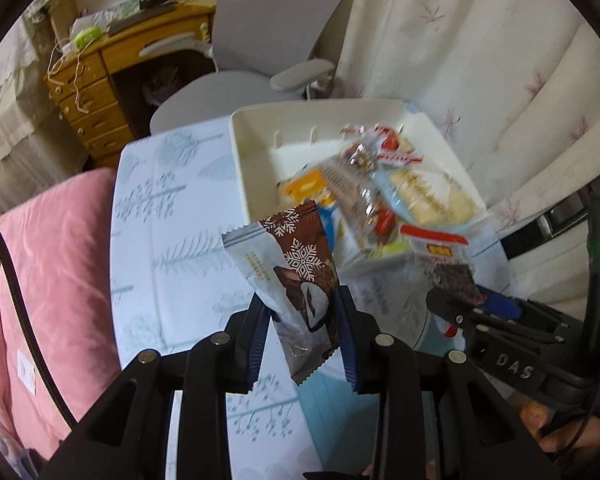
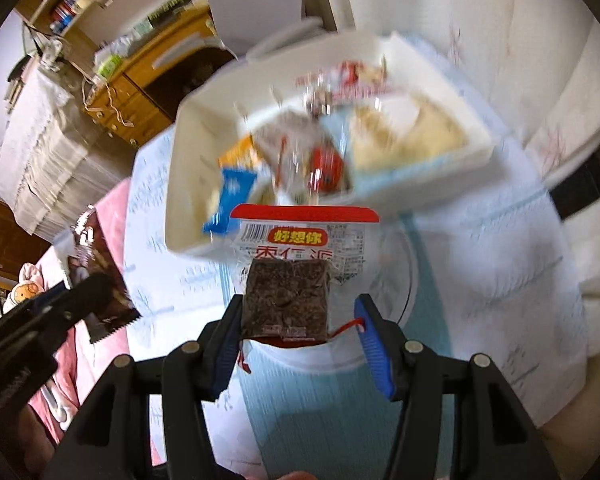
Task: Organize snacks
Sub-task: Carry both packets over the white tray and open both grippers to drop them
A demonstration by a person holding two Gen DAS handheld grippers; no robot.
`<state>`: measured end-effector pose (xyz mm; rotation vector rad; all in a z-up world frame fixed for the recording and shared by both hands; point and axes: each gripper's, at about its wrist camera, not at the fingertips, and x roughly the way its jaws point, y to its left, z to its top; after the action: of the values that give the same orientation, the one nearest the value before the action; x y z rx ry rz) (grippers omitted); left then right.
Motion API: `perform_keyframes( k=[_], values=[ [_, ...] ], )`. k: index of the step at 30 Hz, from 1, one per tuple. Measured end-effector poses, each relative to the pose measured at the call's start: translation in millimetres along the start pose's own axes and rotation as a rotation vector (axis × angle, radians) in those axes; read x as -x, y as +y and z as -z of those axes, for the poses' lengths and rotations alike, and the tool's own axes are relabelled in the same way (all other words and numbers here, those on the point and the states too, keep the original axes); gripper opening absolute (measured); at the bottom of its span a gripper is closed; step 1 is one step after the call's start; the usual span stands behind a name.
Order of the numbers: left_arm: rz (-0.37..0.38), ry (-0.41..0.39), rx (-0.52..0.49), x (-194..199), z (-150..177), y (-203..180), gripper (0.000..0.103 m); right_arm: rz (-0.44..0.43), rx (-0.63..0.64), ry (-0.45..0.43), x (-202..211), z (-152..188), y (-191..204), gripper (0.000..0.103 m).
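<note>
Here a brown snowflake packet [image 1: 300, 280] is clamped in the left gripper [image 1: 304, 340] jaws, a red-topped date bar [image 2: 296, 280] in the right gripper [image 2: 300, 340] jaws, both above the bench; release into the white tray [image 1: 252, 152] is judged next.

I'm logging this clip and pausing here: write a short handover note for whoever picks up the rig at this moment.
Left hand-held gripper: shut on the brown snowflake packet, held above the table.
Right hand-held gripper: jaws look wider than the red-topped clear packet between them, so its grip cannot be judged.
White bin: ahead on the table, already holding several snacks, including an orange packet and a pale wafer pack.
Done: several snacks are binned.
Left: both packets at the grippers are not yet in the bin; probably place them next.
</note>
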<state>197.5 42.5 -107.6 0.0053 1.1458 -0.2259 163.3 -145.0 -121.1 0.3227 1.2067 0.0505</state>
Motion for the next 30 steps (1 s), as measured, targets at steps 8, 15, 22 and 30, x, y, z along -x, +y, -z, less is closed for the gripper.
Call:
perform_keyframes(
  k=[8, 15, 22, 30],
  values=[
    [0.027, -0.072, 0.063, -20.8, -43.0, -25.7, 0.031, -0.039, 0.069, -0.158, 18.5, -47.2, -26.3, 0.056],
    [-0.028, -0.122, 0.063, -43.3, -74.4, -44.9, 0.031, -0.043, 0.139, -0.242, 10.0, -79.9, -51.2, 0.056],
    [-0.112, -0.046, 0.078, -66.9, -92.0, -56.8, 0.060, -0.040, 0.161, -0.217, -7.2, -94.9, -67.4, 0.062],
    [-0.100, 0.025, 0.112, -64.4, -80.5, -58.1, 0.076, -0.092, 0.096, -0.159, -7.0, -90.1, -83.7, 0.078]
  ],
)
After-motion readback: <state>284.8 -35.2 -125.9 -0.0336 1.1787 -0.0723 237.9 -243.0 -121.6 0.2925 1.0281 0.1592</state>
